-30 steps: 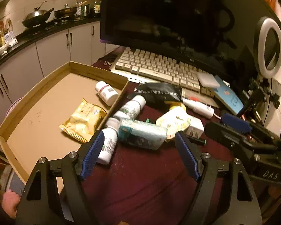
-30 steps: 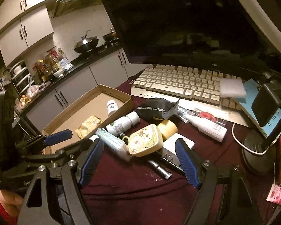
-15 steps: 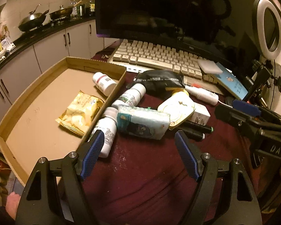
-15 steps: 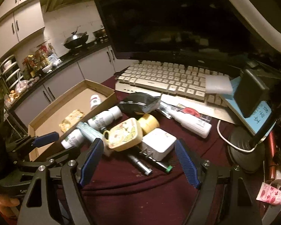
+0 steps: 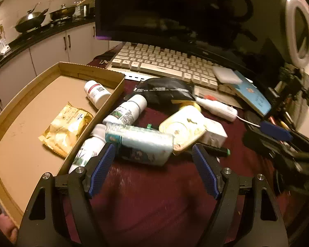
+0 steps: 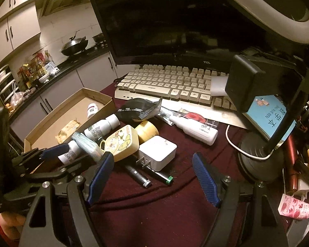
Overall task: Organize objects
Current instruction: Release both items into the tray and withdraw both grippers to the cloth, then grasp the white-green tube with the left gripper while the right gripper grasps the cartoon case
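Both grippers are hovering low over a dark red tablecloth (image 6: 175, 212), each with its blue-padded fingers spread wide and nothing between them. The left gripper (image 5: 153, 170) sits right in front of a soft tissue pack (image 5: 142, 144), which lies across the front of the pile, and its left finger is just beside a white pill bottle (image 5: 86, 150) lying against the outer wall of the cardboard box (image 5: 111, 100). The right gripper (image 6: 153, 177) faces a white plug adapter (image 6: 158, 152) with its prongs pointing toward the camera, plus two dark pens (image 6: 152, 175) lying just in front of it (one has a green end).

The rest of the clutter is bunched up on the cloth: a yellow cartoon case (image 6: 121, 142) leaning on the tissue pack, a yellow round tub (image 6: 147, 131) behind it, a second white bottle with a green label (image 5: 127, 111) touching the box wall, a black foil pouch (image 5: 164, 92), and a white tube (image 6: 195, 130) further right near a white cable.

Inside the box there's already a yellow snack packet (image 5: 66, 127) and a red-labelled pill bottle (image 5: 96, 92), well apart from each other.

Behind everything: a beige keyboard (image 5: 164, 63) under a dark monitor (image 6: 175, 20), and a blue booklet (image 5: 253, 100) off to the right.
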Demonstrator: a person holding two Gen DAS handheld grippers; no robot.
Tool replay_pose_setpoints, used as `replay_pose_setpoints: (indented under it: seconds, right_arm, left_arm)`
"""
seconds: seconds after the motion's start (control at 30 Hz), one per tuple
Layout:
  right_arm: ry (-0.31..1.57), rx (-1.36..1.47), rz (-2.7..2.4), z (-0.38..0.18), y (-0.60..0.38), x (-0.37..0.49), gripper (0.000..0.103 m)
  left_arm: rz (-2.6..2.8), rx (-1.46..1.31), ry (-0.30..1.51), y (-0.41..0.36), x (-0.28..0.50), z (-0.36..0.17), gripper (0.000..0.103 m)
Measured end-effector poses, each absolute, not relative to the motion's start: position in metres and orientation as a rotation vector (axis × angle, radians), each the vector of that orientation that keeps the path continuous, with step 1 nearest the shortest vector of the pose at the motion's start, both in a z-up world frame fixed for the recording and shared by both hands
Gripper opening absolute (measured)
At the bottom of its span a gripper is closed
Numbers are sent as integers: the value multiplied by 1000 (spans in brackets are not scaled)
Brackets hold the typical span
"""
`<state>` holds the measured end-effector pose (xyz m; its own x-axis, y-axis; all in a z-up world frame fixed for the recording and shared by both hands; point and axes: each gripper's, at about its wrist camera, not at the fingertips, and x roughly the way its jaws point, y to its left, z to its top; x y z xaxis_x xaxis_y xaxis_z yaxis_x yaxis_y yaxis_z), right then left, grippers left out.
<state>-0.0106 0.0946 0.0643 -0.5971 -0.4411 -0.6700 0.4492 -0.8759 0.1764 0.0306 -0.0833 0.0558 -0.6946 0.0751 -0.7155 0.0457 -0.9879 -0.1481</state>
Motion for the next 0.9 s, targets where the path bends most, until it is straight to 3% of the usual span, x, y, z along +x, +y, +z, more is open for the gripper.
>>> replay_pose_setpoints:
  seconds: [0.17,0.2,0.27,0.47,0.73,0.9]
  right_arm:
    - [25,1038,-2447,60,100,-5,79]
    - [30,1047,-2453,59,102,-4,79]
    - [41,1063,-2458,55,105,-2,79]
    - [82,1072,-2444,49,107,-2,79]
    - [248,1009,-2195,48,66,0,78]
    - [361,988,-2100,44,36,0,70]
  left_arm:
    - [2843,-1294,-325,-87,9,37,75]
    - [2843,-1281,-360,-88,7,34,70]
    - [2840,-1257,-382,-90,8,32,44]
    - [2789,-1255,-291,-87,16,34,19]
    - [2718,-1305,-333,-108,40,38,14]
    - [2652,-1360,-372,-115,54,34,14]
